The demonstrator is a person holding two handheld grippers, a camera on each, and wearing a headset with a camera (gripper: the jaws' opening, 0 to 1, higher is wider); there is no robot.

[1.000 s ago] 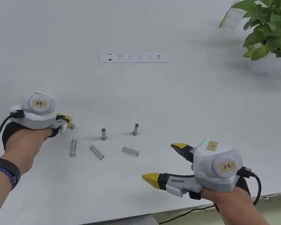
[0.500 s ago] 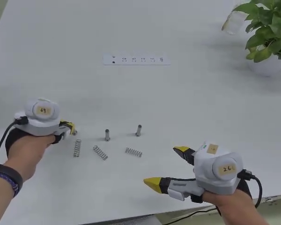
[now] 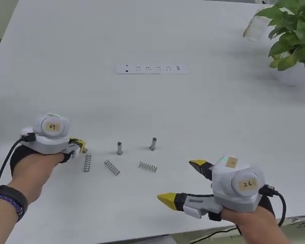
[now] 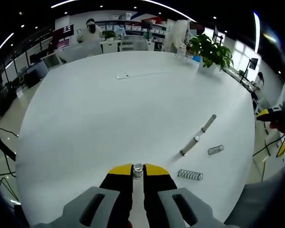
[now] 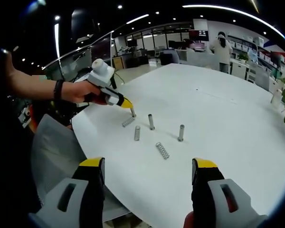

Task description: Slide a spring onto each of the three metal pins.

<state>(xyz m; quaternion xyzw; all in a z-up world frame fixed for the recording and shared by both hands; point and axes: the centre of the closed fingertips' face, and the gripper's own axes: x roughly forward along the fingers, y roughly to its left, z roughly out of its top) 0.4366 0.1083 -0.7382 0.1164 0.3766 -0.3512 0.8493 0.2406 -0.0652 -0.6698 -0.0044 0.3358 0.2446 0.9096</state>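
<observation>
Three small coiled wire springs (image 3: 112, 166) are lying flat and loose on the white counter (image 3: 203, 112), spread in a short row with gaps between them, and none of them is sitting on a pin. Just beyond the row, two short grey metal pins (image 3: 119, 148) are standing upright, apart from each other and bare. A third grey metal pin (image 4: 138, 167) is standing at the left end of the row, just beside the leftmost spring, and the yellow-tipped jaws of the left gripper (image 3: 79, 146) are pinching it near its top, drawn in narrow around it. The right gripper (image 3: 183, 181) is hovering nearer the person, off to the right of the springs and well apart from them, its jaws spread wide and gripping nothing. Farther back on the counter, a white power strip (image 3: 151, 68) is lying flat, and a green leafy plant in a white pot (image 3: 292, 35) is standing at the far right corner.
</observation>
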